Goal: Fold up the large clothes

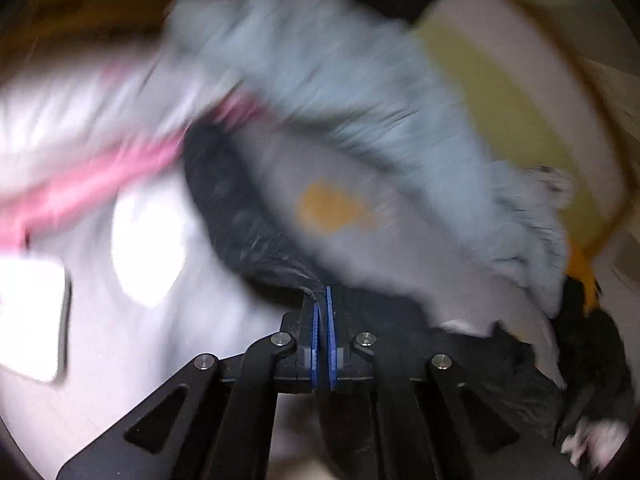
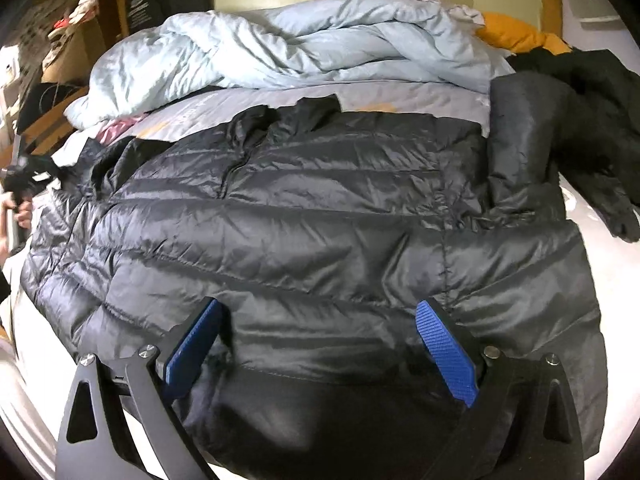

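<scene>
Your left wrist view was smeared by motion: the pale blue duvet and a pink strip were only streaks. The black jacket ran off the right view's bottom edge, its hem behind your right gripper's frame. Shelf items at upper left were too small to identify.

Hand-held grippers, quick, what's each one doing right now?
Left hand-held gripper: shut on dark jacket fabric.
Right hand-held gripper: open, over the jacket hem.
</scene>
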### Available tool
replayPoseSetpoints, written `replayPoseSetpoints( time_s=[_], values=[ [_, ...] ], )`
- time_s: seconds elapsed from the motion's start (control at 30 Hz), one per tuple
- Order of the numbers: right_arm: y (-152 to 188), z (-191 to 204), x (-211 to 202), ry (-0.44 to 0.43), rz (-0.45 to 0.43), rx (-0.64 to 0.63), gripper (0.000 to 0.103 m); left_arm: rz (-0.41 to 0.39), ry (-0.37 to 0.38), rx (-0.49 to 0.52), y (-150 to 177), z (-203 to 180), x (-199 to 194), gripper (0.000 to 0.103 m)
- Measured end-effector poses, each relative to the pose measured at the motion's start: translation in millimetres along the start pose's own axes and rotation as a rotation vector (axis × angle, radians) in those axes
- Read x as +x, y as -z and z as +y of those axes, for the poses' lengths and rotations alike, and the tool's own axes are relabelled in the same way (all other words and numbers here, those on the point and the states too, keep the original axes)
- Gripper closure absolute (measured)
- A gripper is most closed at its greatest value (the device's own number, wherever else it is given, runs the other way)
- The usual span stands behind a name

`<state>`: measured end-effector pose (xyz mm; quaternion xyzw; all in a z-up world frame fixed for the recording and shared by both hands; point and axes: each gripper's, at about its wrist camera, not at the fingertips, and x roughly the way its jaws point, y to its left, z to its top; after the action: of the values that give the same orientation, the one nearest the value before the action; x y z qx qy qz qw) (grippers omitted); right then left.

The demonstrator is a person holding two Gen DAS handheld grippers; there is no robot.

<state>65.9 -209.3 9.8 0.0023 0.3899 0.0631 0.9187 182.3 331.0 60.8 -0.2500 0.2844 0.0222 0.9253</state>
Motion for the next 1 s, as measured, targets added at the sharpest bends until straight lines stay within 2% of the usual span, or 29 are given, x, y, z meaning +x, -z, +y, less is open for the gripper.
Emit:
replayPoseSetpoints(
  time_s=[0.07,0.13,0.23,0.3,0.4,0.57,0.67,0.73,0.8,0.87,0.93,1.0],
  values=[
    [-0.4,0.2,-1.6,0.013,-0.007,-0.006,0.004,-0.092,0.078,0.141,2.0,-44.1,-30.4,0.101],
    [-0.2,2.2,-2.8,0.03,-0.015,-0.018,0.004,-0.126,0.182,0.263,17.5,-89.1,-54.4,0.101],
    [0.4,4.2,-3.3,0.042,-0.018,-0.031,0.004,-0.093,0.271,0.425,55.6,-151.7,-68.8,0.101],
    [0.9,4.0,-3.6,0.044,-0.017,-0.028,0.004,-0.03,0.324,0.532,89.2,-188.4,-67.0,0.101],
    [1.3,2.8,-4.4,0.049,-0.019,-0.022,0.004,0.087,0.341,0.625,133.3,-221.0,-51.4,0.101],
    [0.5,-2.8,-7.2,0.074,-0.024,-0.016,0.004,0.242,0.268,0.713,187.7,-231.2,-14.9,0.1],
    [-0.2,-6.5,-9.0,0.072,-0.025,-0.003,0.004,0.267,0.237,0.742,199.5,-226.5,-6.3,0.099],
    [-1.2,-8.3,-10.7,0.075,-0.027,-0.003,0.004,0.294,0.239,0.713,198.6,-222.8,-7.1,0.085],
    [-2.0,-9.6,-12.5,0.074,-0.03,0.0,0.004,0.277,0.25,0.677,198.2,-218.3,-22.3,0.053],
    [-2.8,-10.8,-14.0,0.071,-0.033,0.008,0.004,0.226,0.259,0.667,201.2,-216.9,-43.1,0.044],
    [-3.4,-12.1,-15.5,0.062,-0.033,0.014,0.004,0.174,0.276,0.667,197.2,-217.8,-65.4,0.041],
    [-3.1,-11.7,-17.4,0.06,-0.039,0.014,0.004,0.089,0.283,0.628,187.6,-213.2,-90.5,0.031]
  ],
)
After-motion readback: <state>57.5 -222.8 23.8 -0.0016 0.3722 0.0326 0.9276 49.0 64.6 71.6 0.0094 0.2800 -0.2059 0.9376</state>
